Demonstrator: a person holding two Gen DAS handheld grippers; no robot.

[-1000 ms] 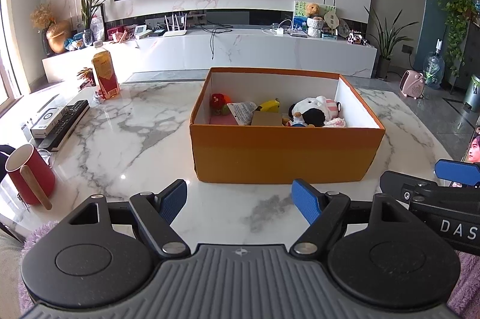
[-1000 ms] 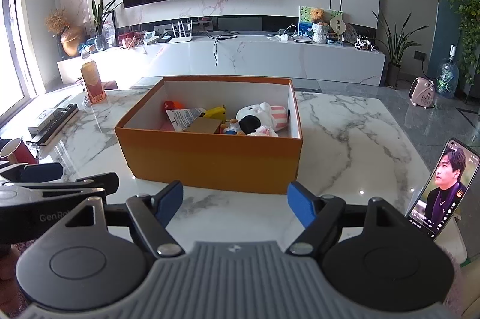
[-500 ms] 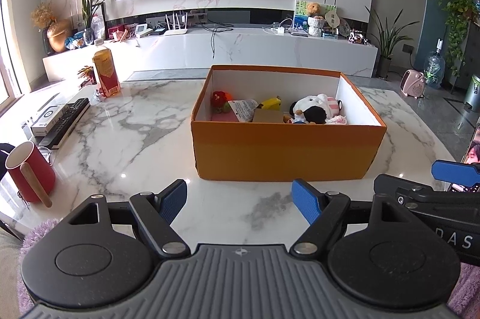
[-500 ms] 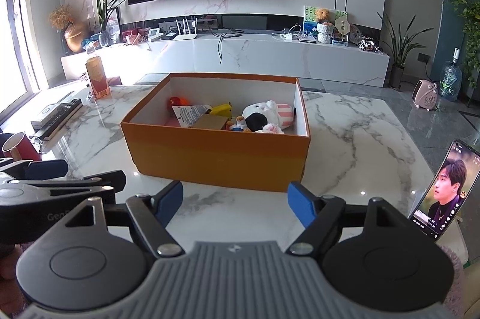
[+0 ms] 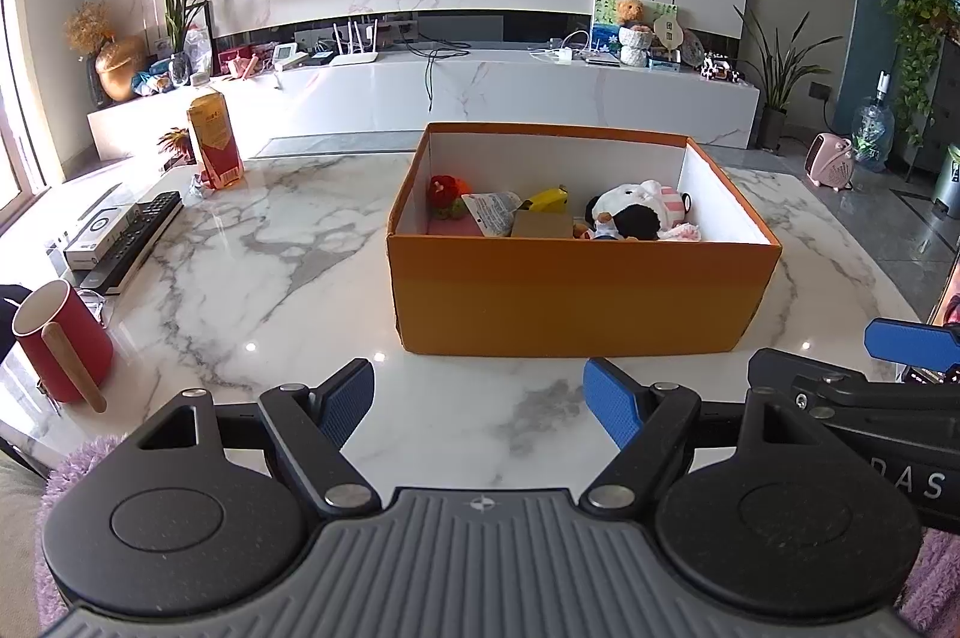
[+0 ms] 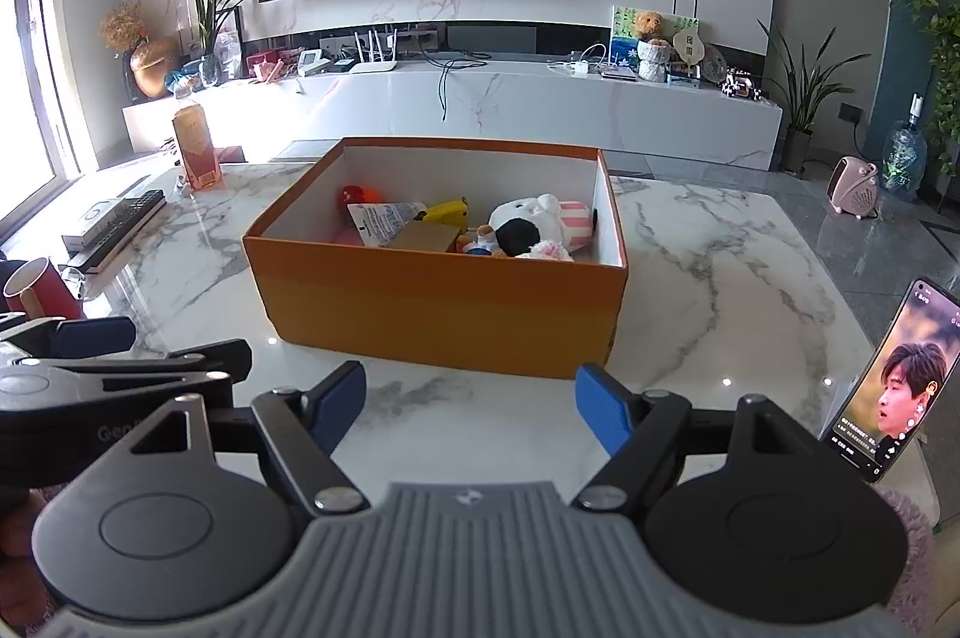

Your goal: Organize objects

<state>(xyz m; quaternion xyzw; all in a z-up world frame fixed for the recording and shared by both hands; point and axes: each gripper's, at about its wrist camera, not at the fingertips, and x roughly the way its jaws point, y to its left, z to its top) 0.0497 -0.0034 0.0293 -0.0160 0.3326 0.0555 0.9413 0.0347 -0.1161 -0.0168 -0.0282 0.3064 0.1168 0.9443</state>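
An open orange box (image 5: 576, 296) stands on the marble table (image 5: 270, 266), also in the right wrist view (image 6: 432, 305). Inside lie a white and black plush toy (image 5: 636, 215), a yellow toy (image 5: 549, 200), a red toy (image 5: 444, 191), a printed packet (image 5: 492, 212) and a small brown carton (image 5: 543, 224). My left gripper (image 5: 480, 404) is open and empty, held near the table's front edge short of the box. My right gripper (image 6: 471, 407) is open and empty beside it, to the right.
A red mug (image 5: 60, 338) with a wooden handle stands front left. Remote controls (image 5: 129, 236) and an orange carton (image 5: 213, 146) sit at the left. A lit phone (image 6: 888, 386) leans at the right edge.
Both grippers have risen and drawn slightly back, so the box sits a little farther away and more of its inside shows. The jaws stay open.
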